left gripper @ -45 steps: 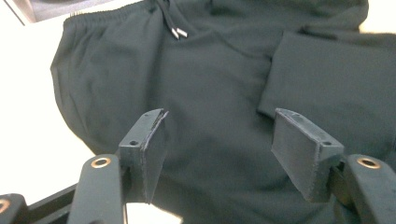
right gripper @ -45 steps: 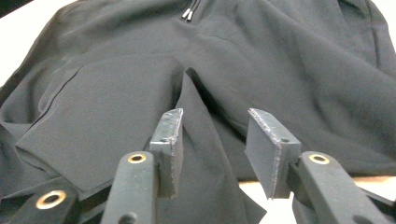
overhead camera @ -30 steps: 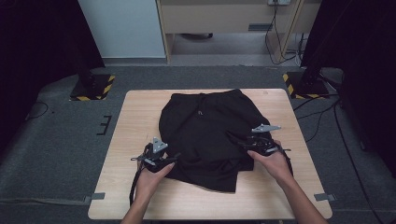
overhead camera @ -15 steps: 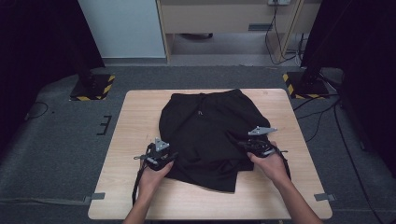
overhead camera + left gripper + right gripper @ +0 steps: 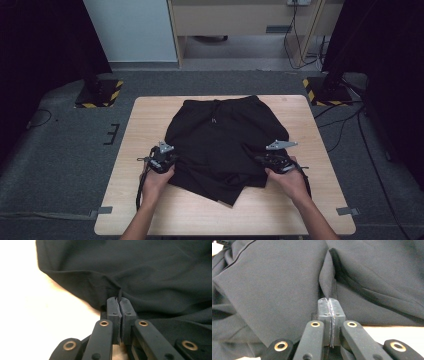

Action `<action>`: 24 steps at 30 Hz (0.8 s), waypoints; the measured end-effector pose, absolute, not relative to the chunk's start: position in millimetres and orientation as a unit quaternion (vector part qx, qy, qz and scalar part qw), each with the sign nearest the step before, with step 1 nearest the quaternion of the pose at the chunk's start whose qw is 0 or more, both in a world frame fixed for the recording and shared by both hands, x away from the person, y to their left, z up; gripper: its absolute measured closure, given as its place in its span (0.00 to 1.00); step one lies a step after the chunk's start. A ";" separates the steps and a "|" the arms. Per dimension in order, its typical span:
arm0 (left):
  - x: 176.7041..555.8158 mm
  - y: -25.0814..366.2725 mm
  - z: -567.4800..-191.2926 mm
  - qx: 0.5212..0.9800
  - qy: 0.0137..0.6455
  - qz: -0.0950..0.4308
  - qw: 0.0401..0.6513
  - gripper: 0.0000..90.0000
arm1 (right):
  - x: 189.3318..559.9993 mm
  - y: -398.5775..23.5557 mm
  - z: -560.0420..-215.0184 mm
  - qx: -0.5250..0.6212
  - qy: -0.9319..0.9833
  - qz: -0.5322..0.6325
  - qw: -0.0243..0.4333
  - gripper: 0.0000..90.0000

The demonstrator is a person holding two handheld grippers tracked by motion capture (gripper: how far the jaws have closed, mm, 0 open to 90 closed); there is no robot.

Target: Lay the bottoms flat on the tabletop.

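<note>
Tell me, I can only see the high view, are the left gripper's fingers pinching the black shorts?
Observer: Yes. In the left gripper view the left gripper is shut on a fold at the edge of the black shorts.
Operator: What about the other one?
Observer: The right gripper is shut too, with a ridge of cloth rising from between its fingers.
Operator: Is there table under it?
Observer: A strip of bare wooden table shows just below the shorts' edge in the right gripper view.
</note>
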State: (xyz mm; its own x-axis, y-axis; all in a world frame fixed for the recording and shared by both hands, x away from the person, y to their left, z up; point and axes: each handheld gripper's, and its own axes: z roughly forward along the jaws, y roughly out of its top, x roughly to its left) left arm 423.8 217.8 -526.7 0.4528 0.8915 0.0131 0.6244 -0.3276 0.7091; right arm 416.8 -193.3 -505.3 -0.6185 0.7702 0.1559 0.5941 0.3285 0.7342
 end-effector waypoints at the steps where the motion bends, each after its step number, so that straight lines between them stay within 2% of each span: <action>1: 427.4 222.4 -526.8 0.786 0.484 0.206 0.325 0.98 | 413.8 -191.5 -505.7 0.421 0.808 0.397 0.110 1.00; 18: 443.5 267.1 -524.9 0.769 0.511 0.214 0.319 0.99 | 405.5 -162.3 -500.6 0.409 0.819 0.387 0.108 1.00; 24: 438.6 270.8 -524.3 0.770 0.503 0.208 0.333 0.98 | 403.1 -159.9 -502.1 0.405 0.821 0.386 0.111 1.00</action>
